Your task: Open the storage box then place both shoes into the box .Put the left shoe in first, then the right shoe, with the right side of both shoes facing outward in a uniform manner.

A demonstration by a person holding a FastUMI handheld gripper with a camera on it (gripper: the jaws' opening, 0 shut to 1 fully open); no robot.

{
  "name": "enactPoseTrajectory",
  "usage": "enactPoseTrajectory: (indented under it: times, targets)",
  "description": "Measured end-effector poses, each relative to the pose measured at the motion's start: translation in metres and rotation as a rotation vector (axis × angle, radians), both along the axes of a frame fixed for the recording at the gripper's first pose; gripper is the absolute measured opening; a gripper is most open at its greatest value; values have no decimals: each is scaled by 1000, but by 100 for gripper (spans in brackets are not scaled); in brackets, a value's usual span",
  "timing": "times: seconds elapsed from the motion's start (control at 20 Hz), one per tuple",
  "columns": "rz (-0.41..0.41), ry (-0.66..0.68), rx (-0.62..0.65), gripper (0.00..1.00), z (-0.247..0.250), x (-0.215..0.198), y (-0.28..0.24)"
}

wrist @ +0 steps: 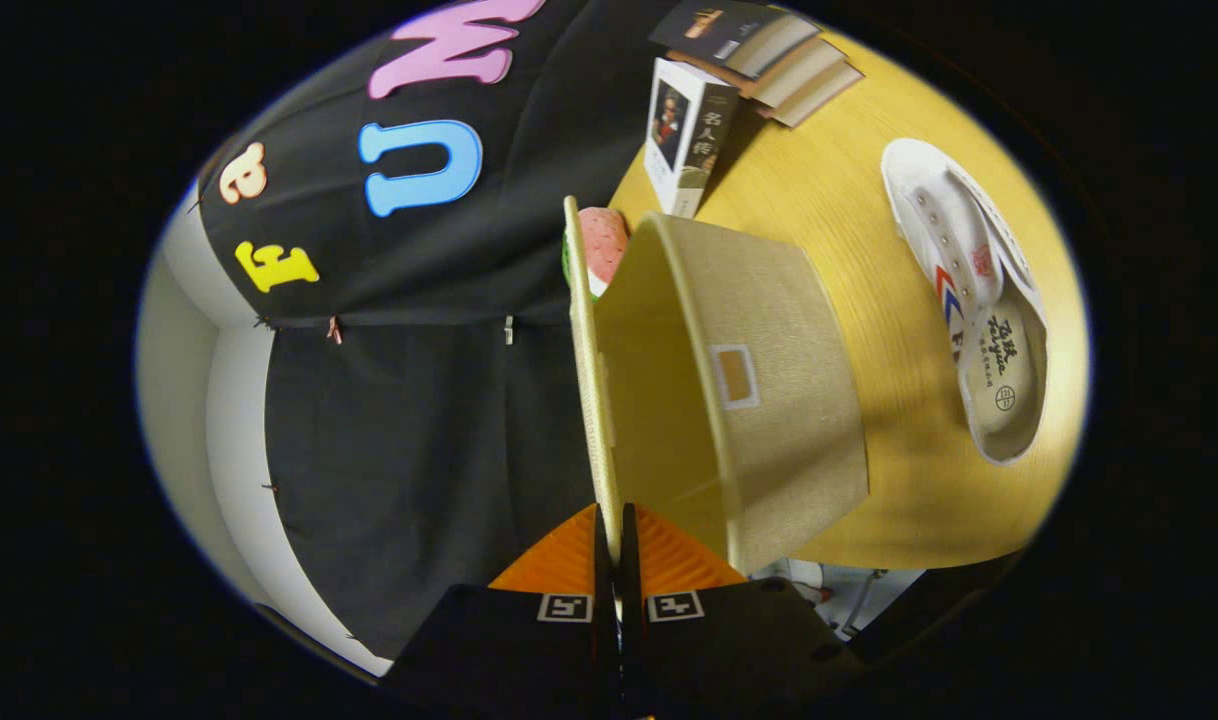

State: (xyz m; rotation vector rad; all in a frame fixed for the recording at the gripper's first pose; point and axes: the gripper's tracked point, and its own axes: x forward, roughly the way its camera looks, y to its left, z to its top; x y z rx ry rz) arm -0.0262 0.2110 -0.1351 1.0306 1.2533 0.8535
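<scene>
- Gripper view: the gripper [612, 560] has its two fingers pressed together on the edge of the lid [586, 370], a thin flap seen edge-on that runs straight away from the fingertips. Both fingers bear on it, one on each face.
- The view is rolled sideways, so the table [869, 250] stands up on the right and the booth wall fills the left. The box [769, 400] sits on the table just right of the lid, its mouth facing the lid; the lid is swung clear, so the box looks open or nearly so.
- A shoe [974, 300] lies on the table right of the box, apart from it, and well off to the right of the fingers. Its long axis runs roughly alongside the lid's line: toe toward the far end by the books [759, 50], heel opening toward the near end. Its open top faces the camera, the striped side toward the box.
- I cannot tell whether this is the left or the right shoe.
- Judgement: the coming move turns on letting go of the lid, then swinging right, past the box, to reach the shoe.
- A pink thing [601, 245] shows beyond the box rim; what it is I cannot tell.
</scene>
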Motion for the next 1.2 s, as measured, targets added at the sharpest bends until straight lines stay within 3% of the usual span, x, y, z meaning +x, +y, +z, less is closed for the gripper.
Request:
enactPoseTrajectory:
  times: [0.5,0.85,1.2]
  targets:
    - [102,-234,44,6,107,-32,146]
    - [226,-323,-48,6,78,-60,267]
    - [243,-333,-81,9,63,-67,294]
